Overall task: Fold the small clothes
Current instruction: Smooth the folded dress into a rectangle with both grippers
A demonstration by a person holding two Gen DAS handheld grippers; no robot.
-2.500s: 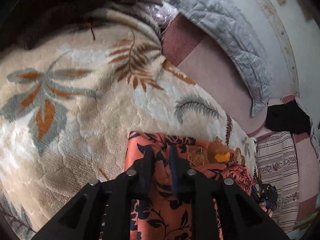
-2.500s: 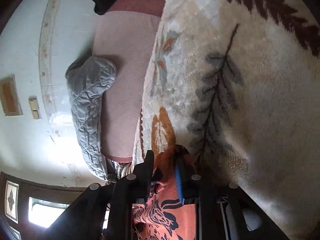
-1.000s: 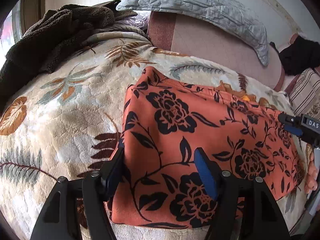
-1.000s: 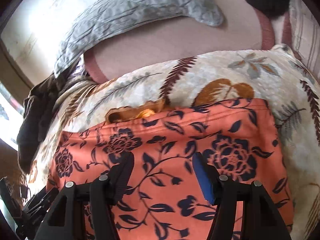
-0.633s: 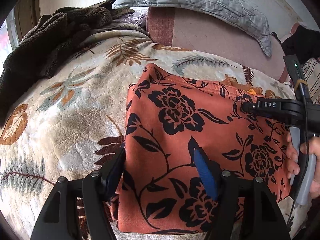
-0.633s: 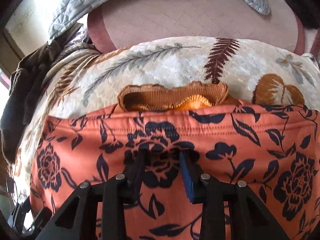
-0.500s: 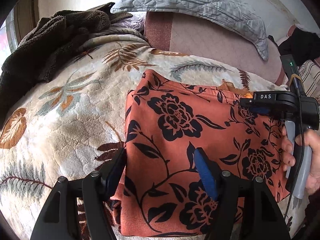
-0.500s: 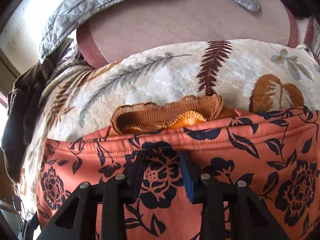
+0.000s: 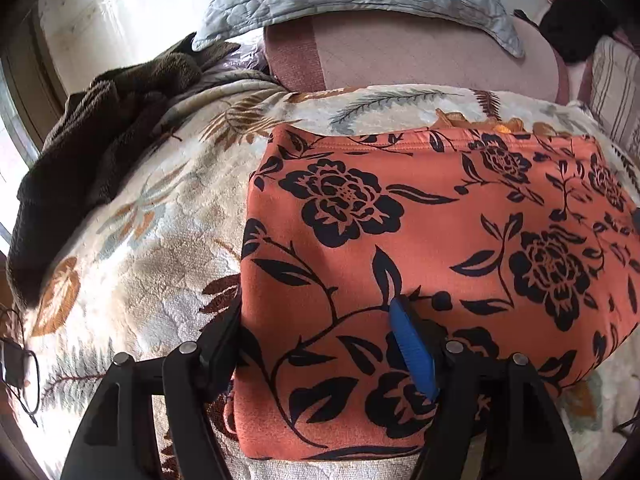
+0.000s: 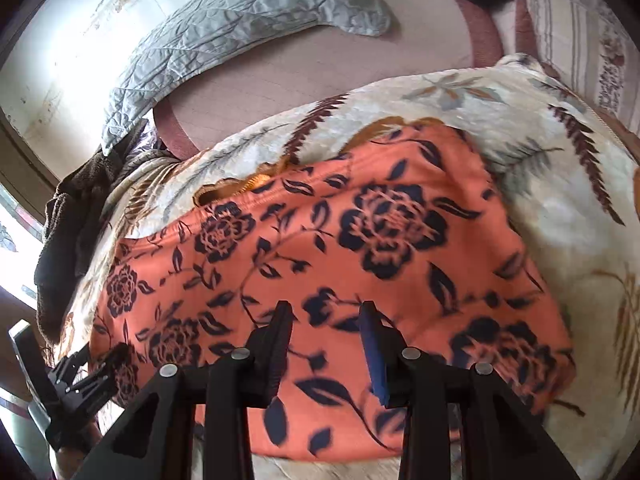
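Across the bed spreads a cream plush blanket [image 9: 132, 248] printed with rust and grey-green leaves and ferns, its pile soft and embossed. Behind it stands a rounded, dusty-pink padded headboard [image 9: 420, 60], with a grey quilted cover [image 10: 224, 32] draped along its top. At the left edge lies a heap of dark brown fleecy fabric [image 9: 88, 148]. On the blanket rests the folded orange garment [image 9: 420, 240], smooth knit with black roses and vines, forming a rough rectangle; a brown ribbed knit piece [image 10: 232, 188] peeks out at its far hem.

Only the right wrist view shows the striped pillow [image 10: 576, 40] clearly, and the left tongs [image 10: 86, 368] seen from outside at the garment's left corner. Only the left wrist view shows a black cable [image 9: 24, 380] at the blanket's edge.

The left tongs [image 9: 316, 320] stand wide apart, straddling the garment's near left corner, one finger off its edge, the blue-padded one over the cloth. The right tongs [image 10: 326, 312] are apart too, hovering over the garment's near edge, gripping nothing.
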